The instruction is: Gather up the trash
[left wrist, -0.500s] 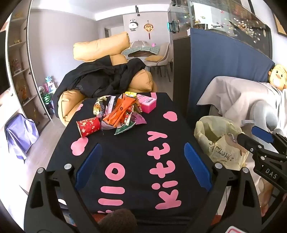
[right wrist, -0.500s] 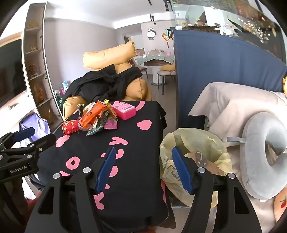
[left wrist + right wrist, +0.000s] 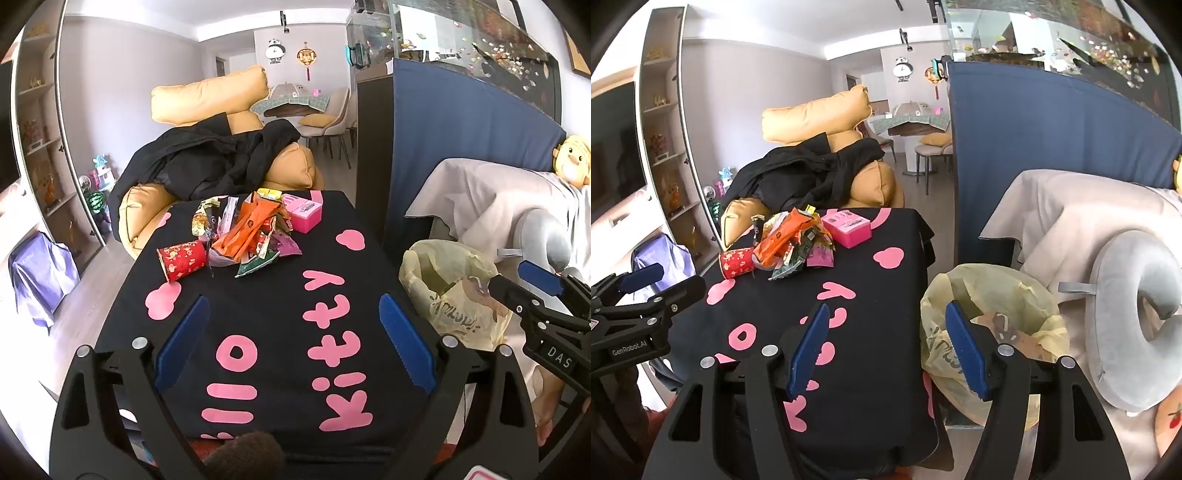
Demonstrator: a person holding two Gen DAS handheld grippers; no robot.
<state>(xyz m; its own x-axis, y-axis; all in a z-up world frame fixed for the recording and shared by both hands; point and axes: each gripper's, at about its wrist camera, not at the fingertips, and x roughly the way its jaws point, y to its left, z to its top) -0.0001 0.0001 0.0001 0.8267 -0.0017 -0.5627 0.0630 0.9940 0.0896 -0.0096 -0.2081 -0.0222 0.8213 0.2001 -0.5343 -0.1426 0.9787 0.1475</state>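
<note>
A low bench (image 3: 258,302) under a black cloth with pink letters and hearts carries the trash. A pile of wrappers (image 3: 251,236) lies near the far edge, with a red cup (image 3: 183,260) on its side touching the pile's left and a pink box (image 3: 304,214) at the far right of it. Beyond the far edge sits a tan sofa (image 3: 210,96) draped with a black coat (image 3: 207,166). A yellow bag (image 3: 993,325) stands open just beside the bench's right edge, in front of a blue screen (image 3: 1052,133); a grey neck pillow (image 3: 1134,317) lies on a pale cover to its right. Shelves (image 3: 37,122) line the left wall.

The left hand-held gripper (image 3: 291,339) hangs over the near half of the bench, jaws wide and empty. The right hand-held gripper (image 3: 888,350) hangs over the bench's right edge and the bag, jaws wide, holding nothing.

Compared with half a second ago, nothing on the bench has shifted, and both views are nearly unchanged.
</note>
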